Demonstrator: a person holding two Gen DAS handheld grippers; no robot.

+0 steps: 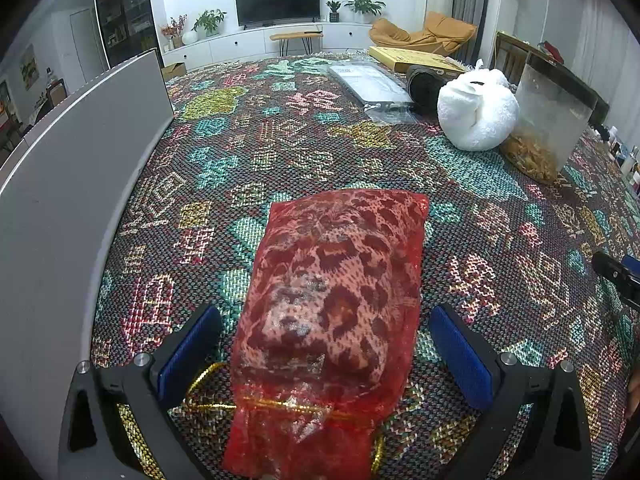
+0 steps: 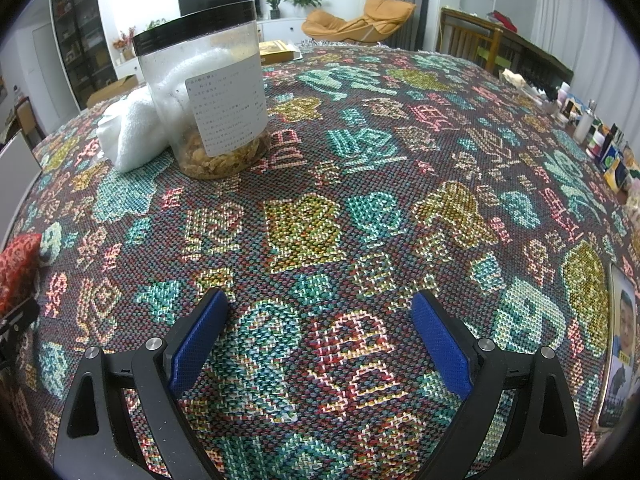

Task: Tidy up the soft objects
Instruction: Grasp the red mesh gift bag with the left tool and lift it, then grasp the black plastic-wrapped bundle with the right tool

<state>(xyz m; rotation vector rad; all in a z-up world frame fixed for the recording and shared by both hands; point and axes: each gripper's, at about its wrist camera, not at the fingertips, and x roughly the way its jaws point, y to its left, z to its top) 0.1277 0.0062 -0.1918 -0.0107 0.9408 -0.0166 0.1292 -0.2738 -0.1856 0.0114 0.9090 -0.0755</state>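
Pouch [image 1: 332, 312], red mesh over a leopard-print fill, lies flat on the woven cloth [image 1: 280, 140], its gold drawstring [image 1: 288, 405] cinched at the near end. It sits between the fingers of the left gripper [image 1: 326, 344], which are spread wide; a gap shows on each side between the blue pads [image 1: 460, 360] and the mesh, so nothing is clamped. In the right wrist view the pouch shows only as a red corner at the left edge [image 2: 18, 264].

Just left of the pouch stands a grey panel [image 1: 80, 200], upright along the cloth's edge. Farther back on the right rests a white towel bundle [image 1: 476, 114], touching a clear jar [image 1: 548, 120] with yellowish flakes at its bottom; the right view shows the jar's black lid [image 2: 194, 26] and paper label. Behind the towel lie a dark roll [image 1: 424, 82], a plastic-wrapped pack [image 1: 372, 82] and a flat yellow box [image 1: 412, 58].

Right gripper [image 2: 320, 340] hangs over bare cloth with its fingers also spread wide, holding nothing. A phone [image 2: 620, 344] lies at the right edge of that view.
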